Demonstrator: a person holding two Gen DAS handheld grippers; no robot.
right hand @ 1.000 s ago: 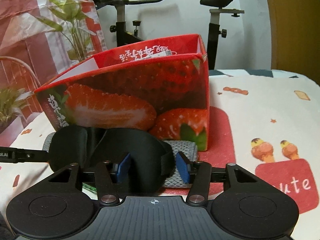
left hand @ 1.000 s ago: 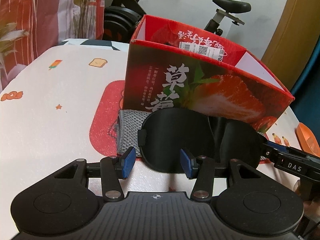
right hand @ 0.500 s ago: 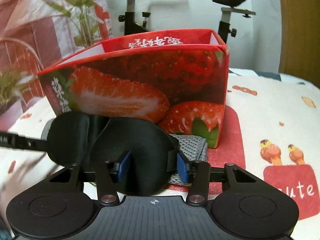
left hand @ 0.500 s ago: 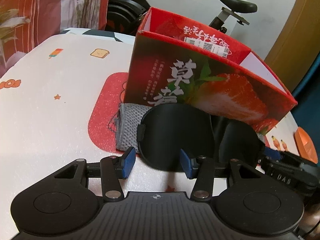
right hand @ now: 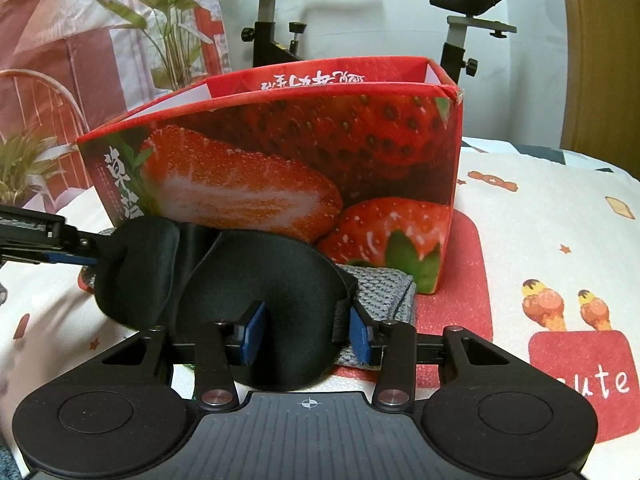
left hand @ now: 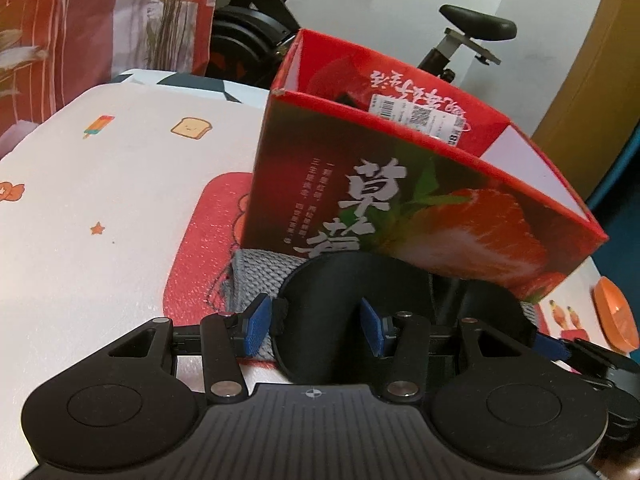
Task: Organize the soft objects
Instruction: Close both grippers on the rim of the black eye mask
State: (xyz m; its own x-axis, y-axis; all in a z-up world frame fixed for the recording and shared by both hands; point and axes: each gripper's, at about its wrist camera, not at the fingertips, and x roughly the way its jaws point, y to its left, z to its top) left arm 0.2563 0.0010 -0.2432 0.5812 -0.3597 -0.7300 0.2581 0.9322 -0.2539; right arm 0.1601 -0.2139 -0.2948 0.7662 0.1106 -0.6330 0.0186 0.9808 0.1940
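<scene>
A black padded eye mask [left hand: 352, 312] hangs between my two grippers, in front of a red strawberry box [left hand: 420, 208] with an open top. My left gripper [left hand: 316, 330] grips the mask's left eye cup between its blue pads. My right gripper [right hand: 306, 334] grips the other cup [right hand: 272, 300]; the box [right hand: 300, 176] stands just behind it. A grey knitted cloth [left hand: 260, 276] lies on the table at the foot of the box, also seen under the mask in the right wrist view [right hand: 380, 292].
The table has a white cloth [left hand: 100, 200] with cartoon prints and red patches. An orange object [left hand: 616, 316] lies at the far right. An exercise bike [right hand: 280, 20] and a plant [right hand: 160, 20] stand behind the table.
Both grippers have lifted the eye mask off the table and risen with it; the box's open top shows more in the left wrist view.
</scene>
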